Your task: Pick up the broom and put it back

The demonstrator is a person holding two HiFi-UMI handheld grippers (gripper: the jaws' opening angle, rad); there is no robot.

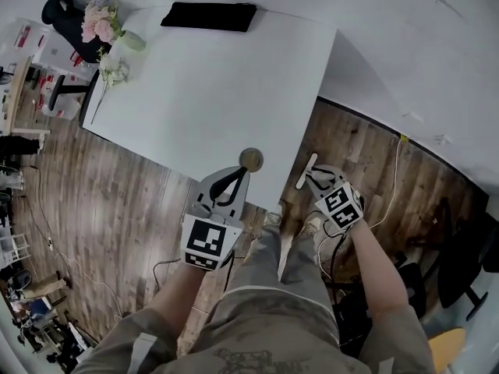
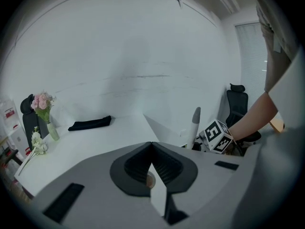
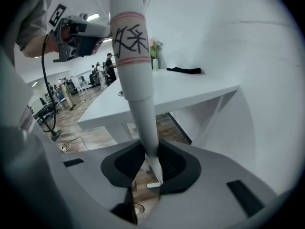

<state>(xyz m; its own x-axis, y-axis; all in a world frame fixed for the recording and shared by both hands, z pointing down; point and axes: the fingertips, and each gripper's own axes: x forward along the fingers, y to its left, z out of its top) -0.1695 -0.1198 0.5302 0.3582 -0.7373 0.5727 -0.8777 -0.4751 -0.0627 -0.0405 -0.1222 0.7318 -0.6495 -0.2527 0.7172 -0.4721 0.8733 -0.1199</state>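
The broom shows only as a pale handle (image 1: 306, 171) that stands beside the white table's near right corner. In the right gripper view this handle (image 3: 136, 80), with a pink band and dark writing, runs up from between the pads. My right gripper (image 1: 313, 179) (image 3: 148, 149) is shut on it low down, both pads against its narrow part. The broom's head is hidden. My left gripper (image 1: 242, 171) (image 2: 151, 144) hovers over the table's front edge, its tips touching and nothing between them. From the left gripper view I see the handle (image 2: 195, 125) and the right gripper's marker cube (image 2: 218, 136).
The white table (image 1: 218, 92) carries a black cloth (image 1: 209, 15) at the back, a vase of pink flowers (image 1: 105, 22) at the left corner, and a small round disc (image 1: 251, 160) just ahead of the left gripper. A white wall curves behind. Cables cross the wood floor (image 1: 117, 209).
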